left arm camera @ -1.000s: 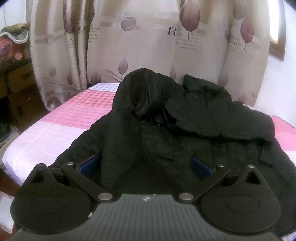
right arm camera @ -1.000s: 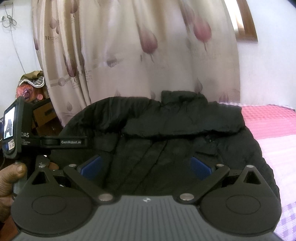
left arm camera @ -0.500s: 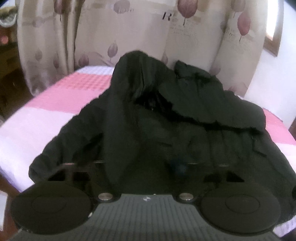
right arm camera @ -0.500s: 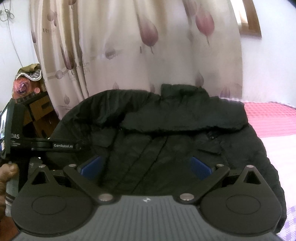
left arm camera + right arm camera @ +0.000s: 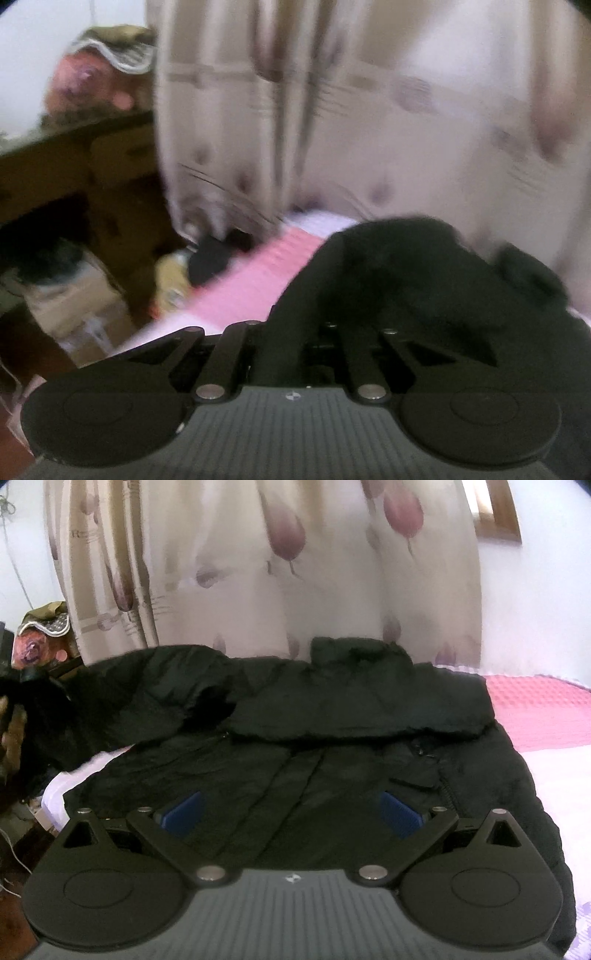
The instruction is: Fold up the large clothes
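Left hand-held gripper (image 5: 291, 354) just closed on black jacket (image 5: 332, 746) sleeve; right hand-held gripper (image 5: 291, 812) wide open, empty.

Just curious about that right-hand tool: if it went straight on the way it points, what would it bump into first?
Most likely the black jacket spread on the bed. The right gripper points down at its front panel, jaws wide open, though depth is hard to judge.

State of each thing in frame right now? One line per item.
Left hand-held gripper: jaws have just been closing, shut on a fold of the black jacket.
Right hand-held gripper: open, over the jacket front, nothing between the pads.
Black jacket: spread front-up on the bed, left edge pulled up.
Bed: pink and white cover, partly under the jacket.
Curtain: drawn shut.
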A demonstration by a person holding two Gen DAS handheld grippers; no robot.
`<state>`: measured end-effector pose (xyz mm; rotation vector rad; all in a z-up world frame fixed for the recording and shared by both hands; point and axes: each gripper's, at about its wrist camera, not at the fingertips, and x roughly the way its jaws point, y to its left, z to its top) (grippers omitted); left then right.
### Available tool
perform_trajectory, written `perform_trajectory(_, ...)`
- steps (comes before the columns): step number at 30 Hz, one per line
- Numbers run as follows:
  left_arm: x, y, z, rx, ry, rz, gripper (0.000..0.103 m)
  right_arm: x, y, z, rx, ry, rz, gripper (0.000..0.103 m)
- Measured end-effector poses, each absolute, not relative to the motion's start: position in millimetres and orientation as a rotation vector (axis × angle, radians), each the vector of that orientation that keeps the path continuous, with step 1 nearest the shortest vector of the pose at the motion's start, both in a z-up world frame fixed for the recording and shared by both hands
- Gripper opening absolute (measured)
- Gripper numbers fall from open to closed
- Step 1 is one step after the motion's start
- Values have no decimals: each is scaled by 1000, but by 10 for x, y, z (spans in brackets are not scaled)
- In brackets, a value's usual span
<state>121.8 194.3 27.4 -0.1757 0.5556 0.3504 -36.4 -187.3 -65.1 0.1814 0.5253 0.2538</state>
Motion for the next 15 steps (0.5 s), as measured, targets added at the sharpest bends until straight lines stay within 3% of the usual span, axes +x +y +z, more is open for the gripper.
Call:
perform_trajectory(6, 2014, 2448, 189, -169, 585, 474, 15, -221, -1838, -738, 187, 568, 252, 103)
perform_trajectory(9, 2260, 2500, 18, -109, 603, 565, 42, -145, -1798, -752, 171, 580, 260, 103)
perform_trajectory(10, 2313, 2510, -35, -103, 611, 610, 61, -111, -1775, -738, 162, 581, 267, 103)
perform_trajectory(11, 2341, 2568, -66, -105, 595, 629, 73, -83, -1759, -720, 154, 578, 274, 103)
perform_trajectory(14, 2207, 2521, -79, -102, 506, 632, 94, 39, -1686, -639, 111, 546, 303, 103)
perform_trajectory(15, 2149, 2494, -78, -110, 485, 614, 95, 118, -1647, -607, 87, 528, 309, 103)
